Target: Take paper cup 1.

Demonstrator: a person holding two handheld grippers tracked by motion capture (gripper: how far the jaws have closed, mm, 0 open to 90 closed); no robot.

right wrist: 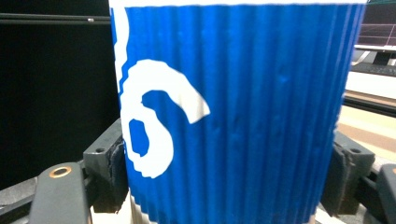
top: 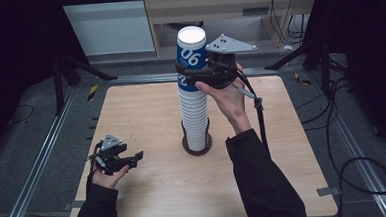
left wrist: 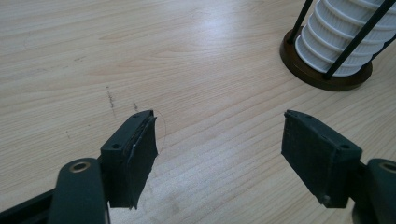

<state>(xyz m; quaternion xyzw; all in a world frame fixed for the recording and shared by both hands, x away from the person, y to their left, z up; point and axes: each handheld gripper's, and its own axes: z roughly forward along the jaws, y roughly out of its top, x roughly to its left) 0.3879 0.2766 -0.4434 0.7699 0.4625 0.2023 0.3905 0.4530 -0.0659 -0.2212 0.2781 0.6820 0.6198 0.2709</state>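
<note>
Here, pale wood counter (top: 146, 116) on grey floor, dark room w/ black frame rails, tall cup stack (top: 195, 123) in round holder at counter centre, right gripper (top: 191, 74) fingers clamped on blue top cup (top: 191, 51), left gripper (top: 133, 159) near stack's left, fingers apart, holding nothing.

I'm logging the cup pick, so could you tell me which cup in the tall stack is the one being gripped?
The topmost cup, the blue one with white numerals; the right gripper is shut on it, and the cups below show only white ribbed rims.
</note>
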